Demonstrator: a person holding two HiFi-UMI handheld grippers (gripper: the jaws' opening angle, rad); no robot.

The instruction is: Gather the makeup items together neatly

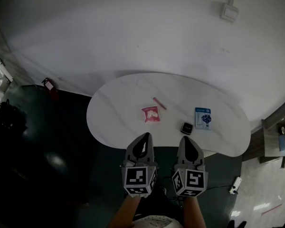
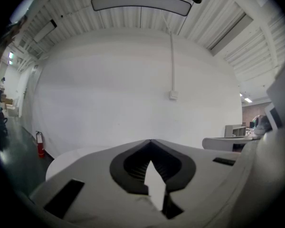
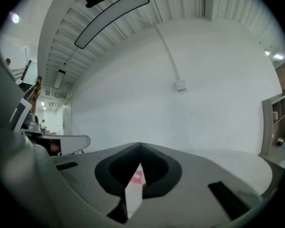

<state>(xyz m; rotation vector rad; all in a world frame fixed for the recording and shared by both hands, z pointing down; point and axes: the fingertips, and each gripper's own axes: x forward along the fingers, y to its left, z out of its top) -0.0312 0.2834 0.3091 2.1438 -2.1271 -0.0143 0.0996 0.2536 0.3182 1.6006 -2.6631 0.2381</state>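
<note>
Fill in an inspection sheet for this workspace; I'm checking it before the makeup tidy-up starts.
Surface: white oval marble-look table.
Job's things: pink sachet, slim pink stick, small black square case, blue-and-white card pack, scattered mid-table.
Clutter: nothing seen.
Grippers: left gripper and right gripper shut, empty, above the table's near edge.
Cables: white plug block with dark lead on floor.
Surroundings: white wall, red fire extinguisher, shelf unit at right.

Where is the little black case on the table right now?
In the head view, the little black case lies near the front edge of the table, right of centre, between the pink packet and the blue packet, just beyond the right gripper.
</note>
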